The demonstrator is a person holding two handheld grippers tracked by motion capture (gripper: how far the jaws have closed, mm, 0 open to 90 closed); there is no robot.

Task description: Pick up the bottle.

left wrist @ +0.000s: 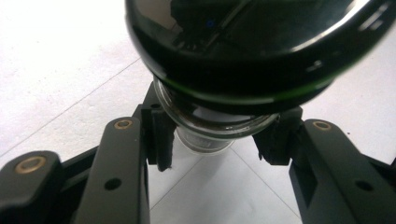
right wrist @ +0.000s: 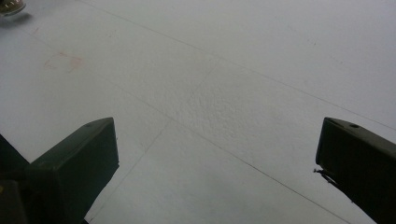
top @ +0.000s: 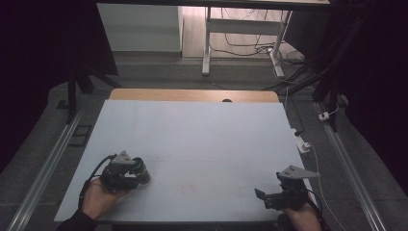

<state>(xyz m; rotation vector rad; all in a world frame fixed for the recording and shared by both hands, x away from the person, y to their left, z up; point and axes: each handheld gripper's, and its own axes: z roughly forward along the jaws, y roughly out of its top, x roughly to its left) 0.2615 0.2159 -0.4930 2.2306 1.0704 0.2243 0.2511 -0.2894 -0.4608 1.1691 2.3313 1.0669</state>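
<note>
A small clear glass jar point(left wrist: 210, 133) with a shiny black lid point(left wrist: 243, 51) sits between the jaws of my left gripper point(left wrist: 215, 144), and the black pads press on its glass sides. In the high view the left gripper point(top: 137, 175) rests low at the near left of the white table point(top: 192, 134), with the jar point(top: 140, 172) dark at its tip. My right gripper point(top: 262, 195) is at the near right, jaws wide apart. The right gripper view has the right gripper point(right wrist: 215, 140) open over bare table, and a bit of the jar point(right wrist: 9, 7) shows in the far corner.
A faint reddish mark point(top: 187, 187) lies on the table between the two grippers. A white power strip point(top: 302, 142) hangs off the table's right edge. A wooden strip point(top: 192, 95) borders the far side, with desk legs and cables on the floor beyond.
</note>
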